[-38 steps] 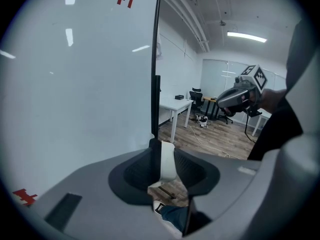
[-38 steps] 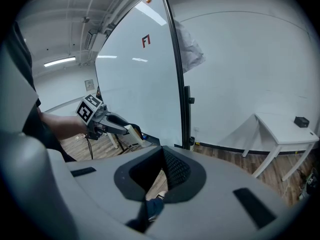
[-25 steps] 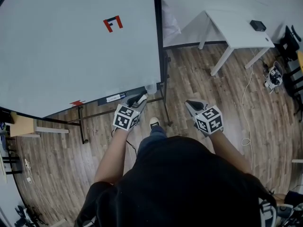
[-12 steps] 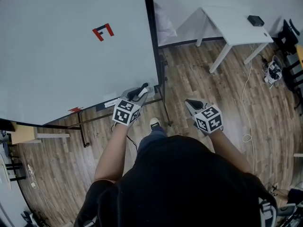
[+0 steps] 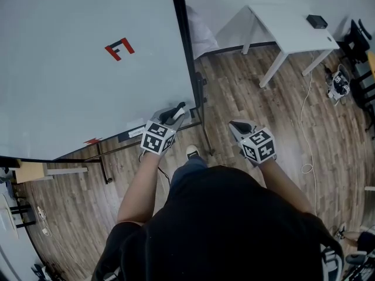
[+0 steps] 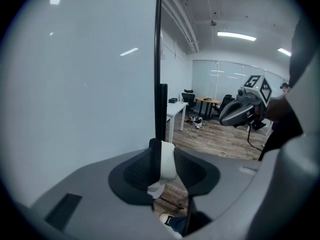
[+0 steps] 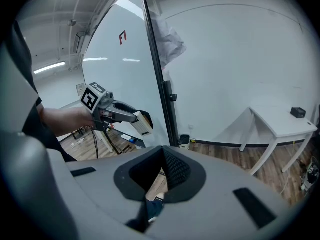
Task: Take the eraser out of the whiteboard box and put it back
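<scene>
**Mia:** Where is the eraser?

**Ben:** The eraser (image 6: 167, 159) is in the left gripper (image 5: 171, 116). The two jaws are about half open and squeeze it from both sides. It sticks out past the tips. It is by the bottom right corner of the whiteboard (image 5: 88, 69), just beside the black frame (image 5: 186, 69). I cannot tell if it touches the board.

**Mia:** Is it heavy?

**Ben:** I think it is very light. It looks like a small white block with a darker side. One side is likely soft and fuzzy, and the back is likely hard. It should not break if it drops, but a light thing can tip or slide if you pinch only an end.

**Mia:** So where do you hold it?

**Ben:** On the two long flat sides, near the middle, as the jaws hold it now. A gentle squeeze should be enough.

**Mia:** Where does it go?

**Ben:** Into the whiteboard box (image 5: 124, 136), the dark tray along the bottom edge of the whiteboard. It is just below and to the left of the eraser.

**Mia:** And the other tool?

**Ben:** The right gripper (image 5: 240, 127) is off to the right of the whiteboard, over the wood floor (image 5: 246, 92). Its jaws are closed at the tips and hold nothing. A white table (image 5: 293, 31) stands farther right of the whiteboard.
</scene>
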Action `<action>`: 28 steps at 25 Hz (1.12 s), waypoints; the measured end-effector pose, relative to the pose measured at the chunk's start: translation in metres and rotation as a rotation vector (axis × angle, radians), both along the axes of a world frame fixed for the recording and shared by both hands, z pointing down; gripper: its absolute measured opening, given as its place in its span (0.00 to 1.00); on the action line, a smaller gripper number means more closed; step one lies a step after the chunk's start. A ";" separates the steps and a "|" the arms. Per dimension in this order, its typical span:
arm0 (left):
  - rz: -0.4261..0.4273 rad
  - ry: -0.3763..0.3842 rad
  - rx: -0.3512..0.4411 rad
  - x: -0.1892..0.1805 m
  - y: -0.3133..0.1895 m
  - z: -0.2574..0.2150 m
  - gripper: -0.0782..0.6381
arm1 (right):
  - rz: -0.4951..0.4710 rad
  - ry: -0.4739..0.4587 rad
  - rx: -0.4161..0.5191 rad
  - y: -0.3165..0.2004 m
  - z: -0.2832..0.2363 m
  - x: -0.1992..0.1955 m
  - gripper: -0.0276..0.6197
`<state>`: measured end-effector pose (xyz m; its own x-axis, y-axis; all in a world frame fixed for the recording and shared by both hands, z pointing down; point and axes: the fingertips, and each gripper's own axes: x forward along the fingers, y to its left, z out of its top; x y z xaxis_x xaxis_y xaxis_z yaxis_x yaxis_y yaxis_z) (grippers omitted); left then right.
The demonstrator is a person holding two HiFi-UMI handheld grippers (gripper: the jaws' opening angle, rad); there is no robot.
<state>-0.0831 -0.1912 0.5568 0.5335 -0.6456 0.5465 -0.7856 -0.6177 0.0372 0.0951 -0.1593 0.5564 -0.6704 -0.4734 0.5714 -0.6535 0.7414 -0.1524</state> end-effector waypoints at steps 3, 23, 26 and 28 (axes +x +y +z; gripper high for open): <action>0.003 0.002 -0.015 -0.001 -0.003 0.005 0.31 | 0.002 0.000 -0.004 -0.006 0.001 -0.002 0.03; 0.027 0.029 -0.113 -0.003 -0.020 0.053 0.31 | 0.009 0.022 -0.055 -0.029 0.025 -0.011 0.04; 0.036 0.025 -0.131 -0.001 -0.022 0.062 0.31 | 0.009 0.024 -0.066 -0.031 0.030 -0.012 0.03; 0.044 0.025 -0.145 0.001 -0.023 0.068 0.31 | 0.009 0.029 -0.071 -0.032 0.032 -0.012 0.03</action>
<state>-0.0825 -0.2144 0.6247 0.5741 -0.5366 0.6185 -0.7557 -0.6380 0.1479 0.0833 -0.1916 0.5886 -0.6491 -0.4369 0.6228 -0.6651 0.7233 -0.1859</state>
